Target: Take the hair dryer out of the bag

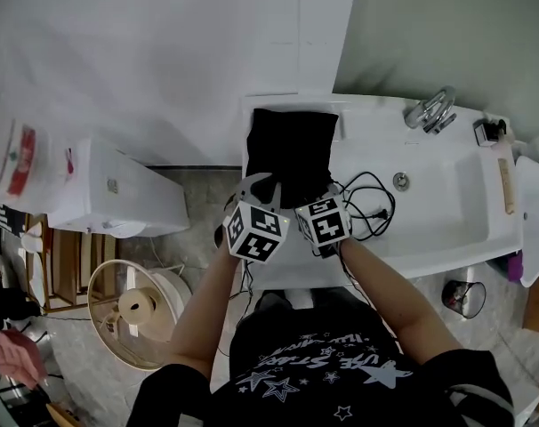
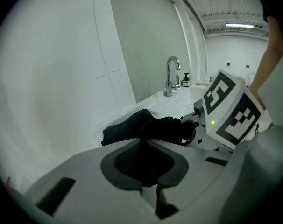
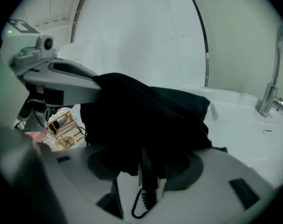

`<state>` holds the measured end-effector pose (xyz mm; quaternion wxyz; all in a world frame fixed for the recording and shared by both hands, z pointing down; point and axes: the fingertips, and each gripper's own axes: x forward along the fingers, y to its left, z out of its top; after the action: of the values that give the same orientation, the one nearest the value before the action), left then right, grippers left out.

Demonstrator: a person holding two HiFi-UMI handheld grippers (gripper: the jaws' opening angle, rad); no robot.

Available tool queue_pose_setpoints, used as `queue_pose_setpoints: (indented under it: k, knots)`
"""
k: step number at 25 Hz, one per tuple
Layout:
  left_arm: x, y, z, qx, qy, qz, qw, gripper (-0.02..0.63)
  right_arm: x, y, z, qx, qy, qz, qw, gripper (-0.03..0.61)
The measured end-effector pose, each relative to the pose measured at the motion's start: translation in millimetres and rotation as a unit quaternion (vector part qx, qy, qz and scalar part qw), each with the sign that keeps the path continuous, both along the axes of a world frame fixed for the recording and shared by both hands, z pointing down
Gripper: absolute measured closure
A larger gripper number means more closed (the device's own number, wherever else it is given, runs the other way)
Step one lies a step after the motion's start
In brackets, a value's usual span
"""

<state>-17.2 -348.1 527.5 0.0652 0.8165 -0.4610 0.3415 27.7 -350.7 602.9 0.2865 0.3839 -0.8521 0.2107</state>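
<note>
Washbasin counter, white: bag-emptying job, hazards noted.
Near: left gripper clenched on black bag fabric; right gripper released, jaws wide around hair dryer cord end, body apparently still bagged. Right of the bag: power cable. Far: tap. Likely faults: clamping cable instead of handle; bag dragged along.

Washroom corner set up inside a lab hall: white basin and chrome tap far right, white partition behind, strip-lit ceiling, floor fan and shelves near left.
</note>
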Motion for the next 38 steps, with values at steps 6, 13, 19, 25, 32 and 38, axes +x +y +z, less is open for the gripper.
queue_pose_setpoints:
  k: [6, 13, 19, 25, 32, 38]
  knots:
    - [-5, 5, 9, -0.017, 0.017, -0.007, 0.9997, 0.586, -6, -14, 13, -0.011, 0.035, 0.016, 0.999, 0.356]
    - [-17, 10, 18, -0.029, 0.018, -0.015, 0.9993, 0.586, -9, -22, 16, 0.004, 0.083, 0.015, 0.996, 0.380]
    - [-25, 8, 19, -0.024, 0.019, -0.018, 0.9994, 0.586, -12, -20, 3, 0.013, 0.077, -0.015, 0.997, 0.383]
    - [-30, 3, 12, -0.013, 0.019, -0.021, 0.9995, 0.586, -9, -7, -9, 0.010, 0.055, -0.033, 0.998, 0.385]
    - [-29, 1, 4, -0.001, 0.015, -0.019, 0.9997, 0.586, 2, 9, -21, 0.004, 0.042, -0.018, 0.999, 0.385]
    - [-26, 3, 1, 0.000, 0.020, -0.013, 0.9997, 0.586, 10, 18, -29, 0.010, 0.058, -0.024, 0.998, 0.385]
